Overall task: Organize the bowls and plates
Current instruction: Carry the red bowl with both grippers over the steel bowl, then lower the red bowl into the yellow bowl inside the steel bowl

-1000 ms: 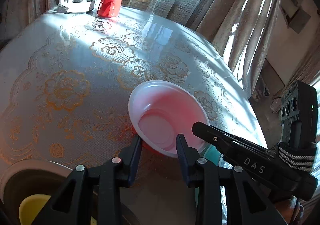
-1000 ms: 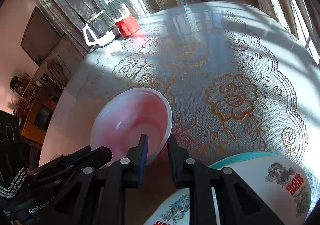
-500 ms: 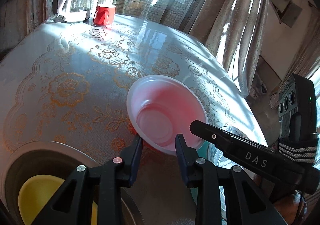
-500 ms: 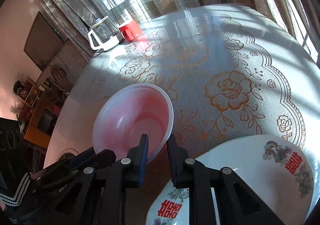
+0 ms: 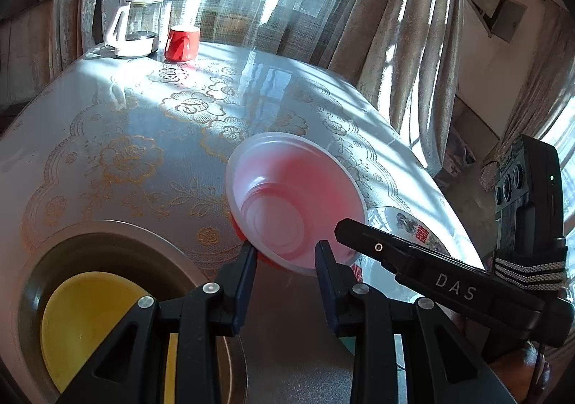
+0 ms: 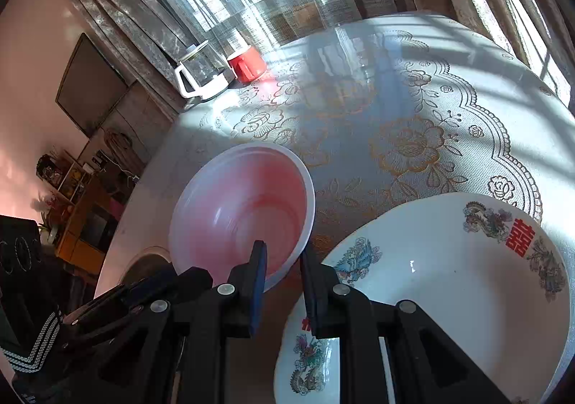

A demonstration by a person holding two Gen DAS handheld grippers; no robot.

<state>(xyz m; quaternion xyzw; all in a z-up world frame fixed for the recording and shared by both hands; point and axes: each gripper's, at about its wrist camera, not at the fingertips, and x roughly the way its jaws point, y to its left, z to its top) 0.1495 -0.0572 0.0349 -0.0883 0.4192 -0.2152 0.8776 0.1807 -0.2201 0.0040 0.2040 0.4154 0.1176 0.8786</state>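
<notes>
Since a second ago the pink bowl point(image 5: 294, 199) has been carried back toward the person: the gray basin with its yellow bowl point(image 5: 90, 325) now shows far more at 7 o'clock in the left wrist view, and the decorated plate point(image 6: 449, 281) has slid well into the right wrist view at 4 o'clock. Going left to right, the left gripper point(image 5: 285, 256) has its jaws clamped on the bowl's near rim, seemingly to steady it, while the right gripper point(image 6: 284, 260) pinches the rim wall, one finger inside and one outside, so the bowl hangs tilted above the lace tablecloth point(image 5: 136, 138). Both grips likely share the load so that the light bowl does not swing. The kettle point(image 5: 134, 28) and red mug point(image 5: 181, 42) stand at 11 o'clock, far off. Only the left view shows the basin, a likely place for the bowl; only the right view shows the plate's whole face and the shelves beyond the table.
</notes>
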